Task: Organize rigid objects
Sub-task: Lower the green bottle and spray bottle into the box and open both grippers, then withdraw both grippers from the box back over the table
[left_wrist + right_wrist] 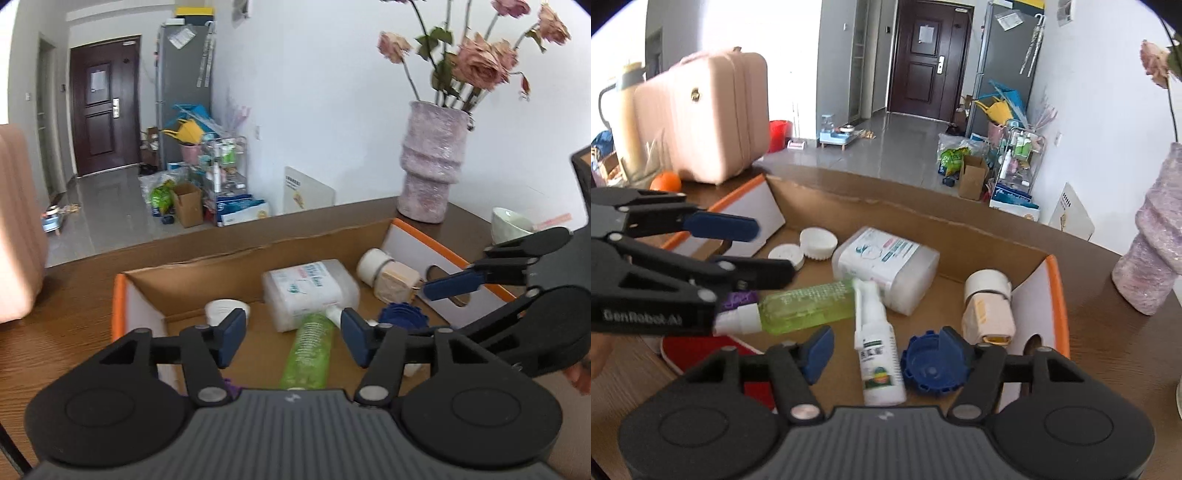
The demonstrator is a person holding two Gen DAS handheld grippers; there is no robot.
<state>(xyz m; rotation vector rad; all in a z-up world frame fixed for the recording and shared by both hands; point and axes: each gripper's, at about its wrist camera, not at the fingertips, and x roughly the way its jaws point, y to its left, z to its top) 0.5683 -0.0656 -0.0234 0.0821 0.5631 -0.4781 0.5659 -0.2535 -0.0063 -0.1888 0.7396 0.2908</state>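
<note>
An open cardboard box (207, 273) (982, 232) with orange-edged flaps stands on the wooden table. Inside lie a green bottle (308, 354) (809, 306), a white spray bottle (879, 365), a blue cap (402, 314) (934, 365), a white labelled container (310, 291) (886, 266), white lids (818, 243) and a cream device (988, 317). My left gripper (293, 339) (753, 251) hangs open over the green bottle, its pads clear of it. My right gripper (886, 352) is open astride the white spray bottle without touching it. Its blue pad (454, 286) shows at the right.
A pink vase (432, 162) (1156, 258) of dried roses and a white bowl (509, 225) stand beyond the box's right flap. A pink suitcase (705, 118) and an orange (665, 181) sit past its left end. A red flat object (701, 350) lies beside the box.
</note>
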